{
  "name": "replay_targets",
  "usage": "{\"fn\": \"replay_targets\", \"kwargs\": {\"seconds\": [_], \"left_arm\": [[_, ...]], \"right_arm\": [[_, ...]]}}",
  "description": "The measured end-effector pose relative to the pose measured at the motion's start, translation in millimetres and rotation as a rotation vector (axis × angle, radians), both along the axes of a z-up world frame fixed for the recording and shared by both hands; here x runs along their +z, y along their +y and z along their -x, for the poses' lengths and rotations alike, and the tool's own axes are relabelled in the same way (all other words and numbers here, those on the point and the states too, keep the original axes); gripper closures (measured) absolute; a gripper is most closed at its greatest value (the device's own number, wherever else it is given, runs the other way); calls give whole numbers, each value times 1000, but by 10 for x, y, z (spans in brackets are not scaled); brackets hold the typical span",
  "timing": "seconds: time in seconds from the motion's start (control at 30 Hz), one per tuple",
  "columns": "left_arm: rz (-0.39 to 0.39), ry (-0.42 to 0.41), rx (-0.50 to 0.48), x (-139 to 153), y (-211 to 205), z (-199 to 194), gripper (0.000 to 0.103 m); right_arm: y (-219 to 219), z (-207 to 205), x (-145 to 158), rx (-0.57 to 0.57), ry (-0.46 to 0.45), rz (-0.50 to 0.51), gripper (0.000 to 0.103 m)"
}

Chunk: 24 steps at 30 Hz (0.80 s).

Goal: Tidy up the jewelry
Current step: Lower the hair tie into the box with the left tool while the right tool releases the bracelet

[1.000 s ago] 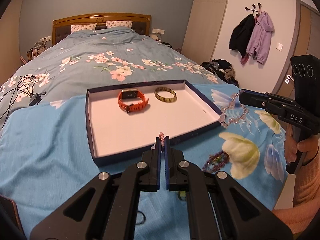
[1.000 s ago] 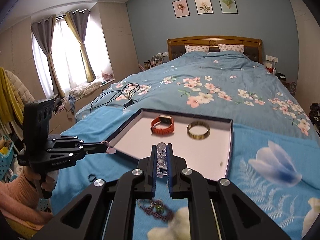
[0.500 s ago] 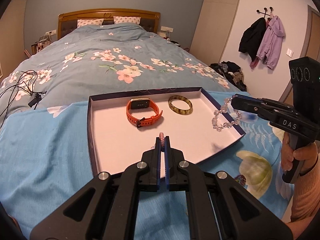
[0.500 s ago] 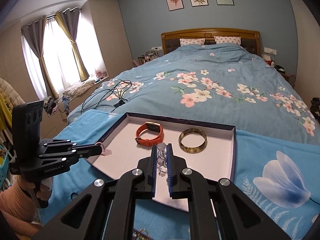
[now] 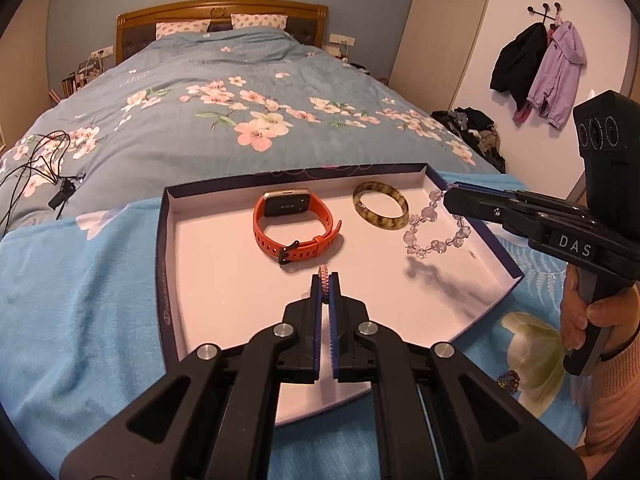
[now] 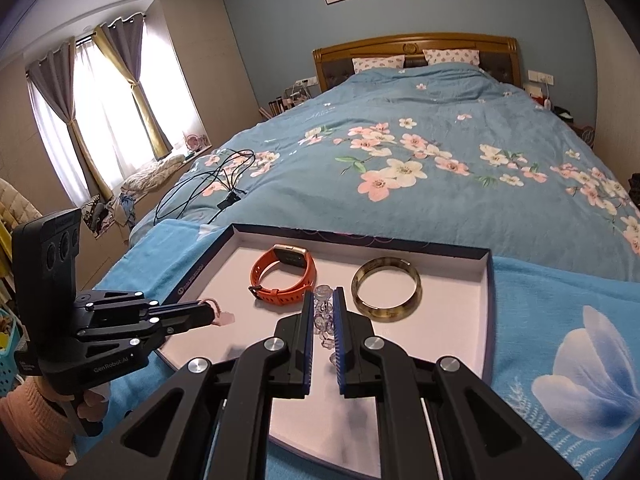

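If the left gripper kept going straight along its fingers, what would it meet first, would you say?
Most likely the orange smartwatch, whose buckled strap lies just ahead of the left gripper in the tray. The gripper is shut on a pink braided bracelet; its height above the tray floor is unclear.

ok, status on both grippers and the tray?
Left gripper shut on pink bracelet. Right gripper shut on clear bead bracelet, hanging over tray. Watch, bangle inside.

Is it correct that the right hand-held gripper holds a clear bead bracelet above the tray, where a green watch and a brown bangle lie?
Not quite: the watch is orange, as the left wrist view shows. The right hand-held gripper does hold the clear bead bracelet above the tray, where the brown bangle also lies.
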<state>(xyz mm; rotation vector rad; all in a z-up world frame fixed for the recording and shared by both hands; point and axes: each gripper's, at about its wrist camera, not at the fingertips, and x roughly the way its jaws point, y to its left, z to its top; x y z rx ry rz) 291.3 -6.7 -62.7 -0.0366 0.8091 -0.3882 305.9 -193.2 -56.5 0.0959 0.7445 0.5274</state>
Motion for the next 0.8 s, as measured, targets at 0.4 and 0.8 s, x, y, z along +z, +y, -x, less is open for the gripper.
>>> {"fn": "replay_targets", "kwargs": {"seconds": [0.4,0.8], "left_arm": [[3,64,5,-190,-57,-206,99],[-22,78,25,-274,-88,-317,99]], "right_arm": [[-10,-200,-276,-21,83,16,95],[-75,-222,-329,-59,94,29,87]]}}
